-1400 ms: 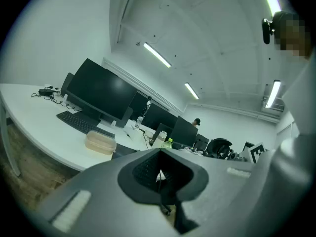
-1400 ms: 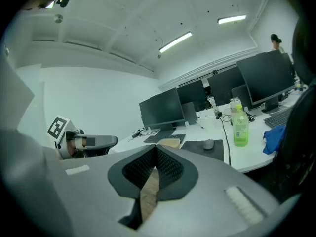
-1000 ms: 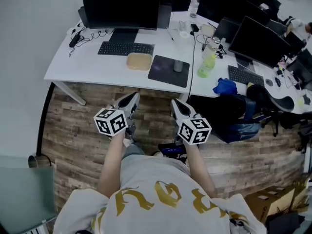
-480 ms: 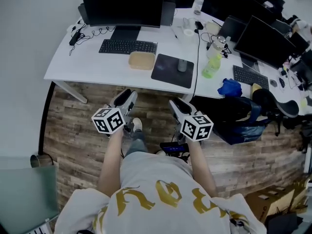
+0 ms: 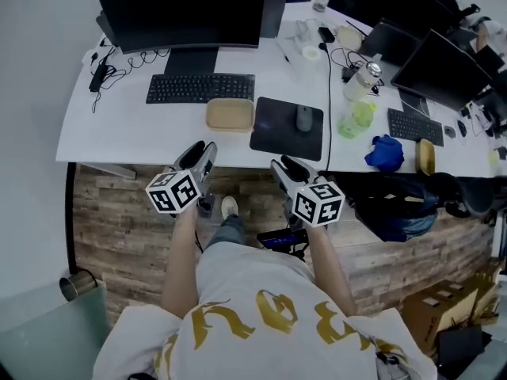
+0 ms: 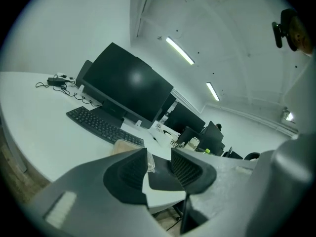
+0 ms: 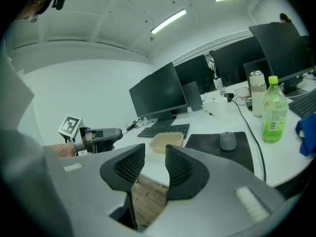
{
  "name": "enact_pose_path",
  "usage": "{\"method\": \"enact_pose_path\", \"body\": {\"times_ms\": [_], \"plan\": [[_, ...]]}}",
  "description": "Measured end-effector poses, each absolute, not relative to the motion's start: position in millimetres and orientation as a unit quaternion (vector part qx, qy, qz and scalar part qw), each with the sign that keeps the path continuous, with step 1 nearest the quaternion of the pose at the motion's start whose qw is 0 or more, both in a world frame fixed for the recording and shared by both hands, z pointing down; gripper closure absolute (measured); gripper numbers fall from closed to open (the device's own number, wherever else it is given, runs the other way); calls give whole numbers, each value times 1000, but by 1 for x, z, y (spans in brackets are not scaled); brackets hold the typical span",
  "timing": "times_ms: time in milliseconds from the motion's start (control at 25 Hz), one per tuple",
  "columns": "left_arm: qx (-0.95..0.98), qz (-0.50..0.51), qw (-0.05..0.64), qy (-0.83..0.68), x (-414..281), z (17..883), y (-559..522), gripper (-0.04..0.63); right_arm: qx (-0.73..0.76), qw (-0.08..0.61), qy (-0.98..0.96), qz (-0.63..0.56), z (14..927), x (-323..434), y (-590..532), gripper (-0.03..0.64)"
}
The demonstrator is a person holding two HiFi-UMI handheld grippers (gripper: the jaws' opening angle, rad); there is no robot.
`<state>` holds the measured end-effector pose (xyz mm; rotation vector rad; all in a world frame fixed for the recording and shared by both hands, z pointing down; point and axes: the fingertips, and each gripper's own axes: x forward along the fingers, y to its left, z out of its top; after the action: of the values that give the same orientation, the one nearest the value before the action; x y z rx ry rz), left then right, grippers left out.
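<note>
Left gripper (image 6: 159,158) and right gripper (image 7: 154,159) held at edge of white desk (image 5: 127,125), jaws parted, nothing gripped. Tan container (image 5: 230,115) seen on desk just ahead, beside mouse pad (image 5: 277,133).

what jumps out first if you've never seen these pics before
The two grippers with marker cubes stand out first: the left gripper and the right gripper hover side by side at the near edge of the white desk, both with jaws apart and empty. Just beyond them lie a tan container and, to its right, a black mouse pad with a mouse, and a big dark monitor stands at the desk's back.
</note>
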<state>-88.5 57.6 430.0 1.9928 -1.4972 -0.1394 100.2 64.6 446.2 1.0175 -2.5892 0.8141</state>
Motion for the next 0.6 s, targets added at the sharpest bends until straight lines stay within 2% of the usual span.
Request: {"method": "enact_pose_path", "body": {"times_ms": [600], "plan": [[787, -21, 366, -496, -151, 474, -77, 459, 409, 164, -850, 288, 477, 67, -46, 453]]}}
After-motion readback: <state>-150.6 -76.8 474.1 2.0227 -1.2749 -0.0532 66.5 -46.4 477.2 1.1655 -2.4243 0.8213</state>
